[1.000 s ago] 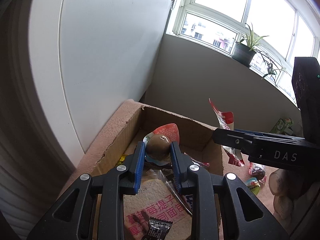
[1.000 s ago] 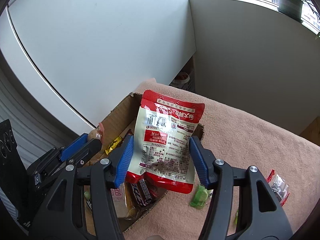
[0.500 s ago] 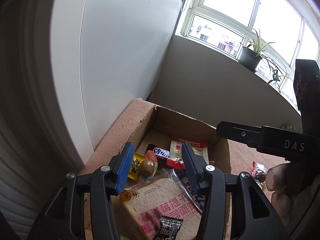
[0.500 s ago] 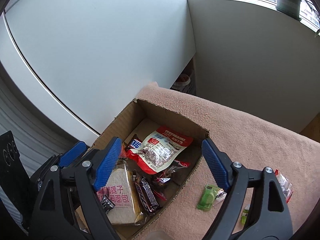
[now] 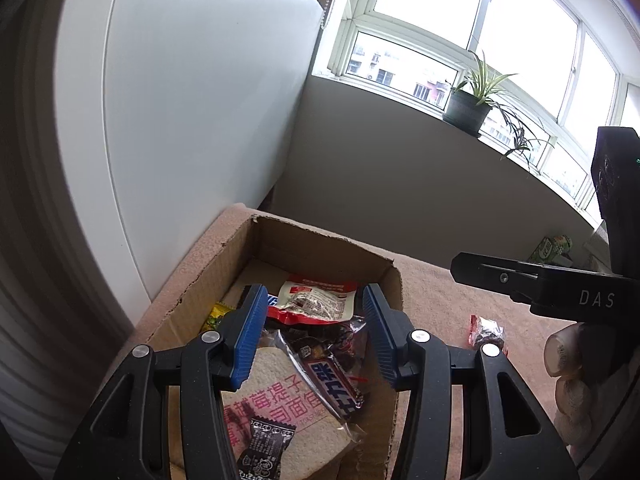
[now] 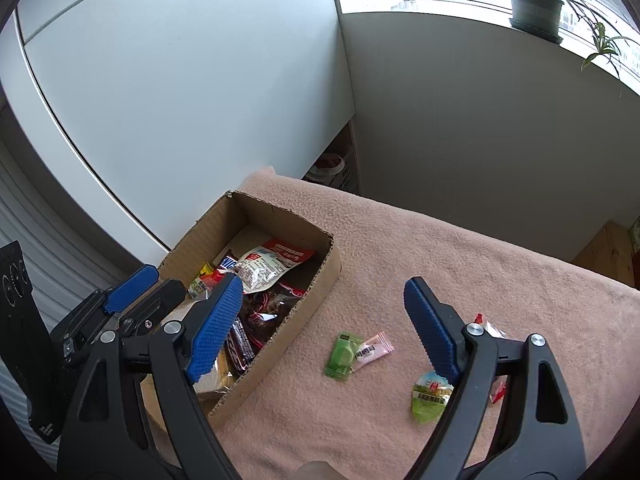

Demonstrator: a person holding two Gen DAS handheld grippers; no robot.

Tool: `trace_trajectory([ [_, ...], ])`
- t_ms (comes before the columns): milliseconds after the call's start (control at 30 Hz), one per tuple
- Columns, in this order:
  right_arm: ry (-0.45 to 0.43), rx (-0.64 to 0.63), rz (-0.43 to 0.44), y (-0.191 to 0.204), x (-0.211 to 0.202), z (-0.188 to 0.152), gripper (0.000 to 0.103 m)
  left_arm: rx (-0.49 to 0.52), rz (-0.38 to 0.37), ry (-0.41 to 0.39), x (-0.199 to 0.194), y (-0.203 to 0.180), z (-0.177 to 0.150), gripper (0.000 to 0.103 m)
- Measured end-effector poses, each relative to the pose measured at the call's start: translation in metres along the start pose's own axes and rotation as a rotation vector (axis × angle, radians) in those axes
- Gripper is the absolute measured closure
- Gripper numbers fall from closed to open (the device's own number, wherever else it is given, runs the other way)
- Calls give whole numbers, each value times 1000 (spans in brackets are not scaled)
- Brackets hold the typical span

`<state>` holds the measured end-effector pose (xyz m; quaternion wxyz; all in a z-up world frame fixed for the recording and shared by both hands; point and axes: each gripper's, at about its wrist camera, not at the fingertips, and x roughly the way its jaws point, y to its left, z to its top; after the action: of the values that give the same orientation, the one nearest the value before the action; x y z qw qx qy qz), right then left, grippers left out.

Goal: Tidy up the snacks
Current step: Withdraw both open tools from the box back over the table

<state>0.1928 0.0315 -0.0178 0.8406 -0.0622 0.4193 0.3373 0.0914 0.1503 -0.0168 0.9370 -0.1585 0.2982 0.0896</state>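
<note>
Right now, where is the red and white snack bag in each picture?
Left wrist view: the red and white snack bag lies in the cardboard box, at the middle of the picture, on top of the other snacks.
Right wrist view: the same bag lies in the box, left of the middle.
Shared landmark: the potted plant on the windowsill.

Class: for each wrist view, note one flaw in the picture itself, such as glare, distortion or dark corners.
Left wrist view: the window is blown out white, and the corners go dark. Right wrist view: the white wall panel bows into a curve, fisheye distortion.
</note>
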Motion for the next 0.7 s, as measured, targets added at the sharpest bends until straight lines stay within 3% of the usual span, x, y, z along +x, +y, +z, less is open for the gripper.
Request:
trace_trajectory([
  [333, -5, 72, -106, -86, -39, -32, 18, 78, -121, 37, 4, -58, -13, 55],
  [600, 47, 79, -111, -129, -36, -52, 18, 157, -169, 116, 25, -104, -33, 55],
  [700, 80, 46, -88, -133, -27, -57, 18, 180, -183, 151, 32, -116, -45, 49],
])
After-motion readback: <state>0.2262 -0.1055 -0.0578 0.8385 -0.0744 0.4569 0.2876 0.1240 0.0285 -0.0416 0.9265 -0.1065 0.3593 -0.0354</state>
